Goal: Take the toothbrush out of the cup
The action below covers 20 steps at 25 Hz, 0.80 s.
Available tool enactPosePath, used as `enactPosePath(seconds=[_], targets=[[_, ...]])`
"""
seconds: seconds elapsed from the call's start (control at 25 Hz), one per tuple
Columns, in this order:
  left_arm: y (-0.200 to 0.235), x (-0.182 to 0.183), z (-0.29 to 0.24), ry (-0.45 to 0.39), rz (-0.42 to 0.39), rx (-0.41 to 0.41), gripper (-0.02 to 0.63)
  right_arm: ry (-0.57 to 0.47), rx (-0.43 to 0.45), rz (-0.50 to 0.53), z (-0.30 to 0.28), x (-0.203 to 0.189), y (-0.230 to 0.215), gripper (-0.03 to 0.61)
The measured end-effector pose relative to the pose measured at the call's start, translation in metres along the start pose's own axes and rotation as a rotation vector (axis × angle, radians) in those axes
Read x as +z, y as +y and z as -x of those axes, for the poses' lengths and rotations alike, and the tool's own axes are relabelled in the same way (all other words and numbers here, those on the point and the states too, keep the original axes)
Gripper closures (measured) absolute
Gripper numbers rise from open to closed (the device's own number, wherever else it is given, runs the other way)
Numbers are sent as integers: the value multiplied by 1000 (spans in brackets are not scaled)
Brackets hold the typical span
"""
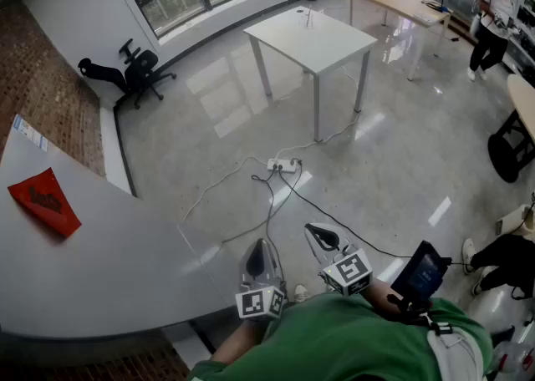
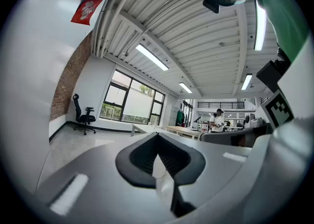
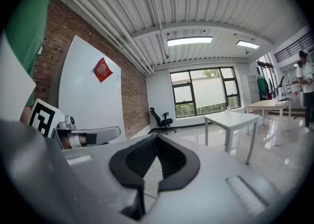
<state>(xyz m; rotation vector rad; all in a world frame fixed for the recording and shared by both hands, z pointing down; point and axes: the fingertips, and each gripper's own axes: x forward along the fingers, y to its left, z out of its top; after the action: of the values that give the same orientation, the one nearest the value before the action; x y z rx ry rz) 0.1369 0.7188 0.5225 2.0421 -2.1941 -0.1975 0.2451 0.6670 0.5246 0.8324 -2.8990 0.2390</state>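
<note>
Head view: left tool [image 1: 261, 246], right tool [image 1: 312, 228], both closed, empty, above floor [image 1: 401, 145].

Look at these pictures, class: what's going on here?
A person in a green shirt holds a claw in each hand, close to the body and pointing out over the floor. The left claw and the right claw are both shut and empty. A white table stands across the room with something small on it, too tiny to identify. Nothing is being handled yet.
</note>
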Motion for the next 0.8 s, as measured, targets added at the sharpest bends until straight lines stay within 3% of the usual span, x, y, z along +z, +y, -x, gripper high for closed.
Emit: enactPosePath(seconds=[0.8], targets=[[-2, 4, -3, 1, -5, 9, 606, -21, 35, -22, -2, 6, 0, 575]])
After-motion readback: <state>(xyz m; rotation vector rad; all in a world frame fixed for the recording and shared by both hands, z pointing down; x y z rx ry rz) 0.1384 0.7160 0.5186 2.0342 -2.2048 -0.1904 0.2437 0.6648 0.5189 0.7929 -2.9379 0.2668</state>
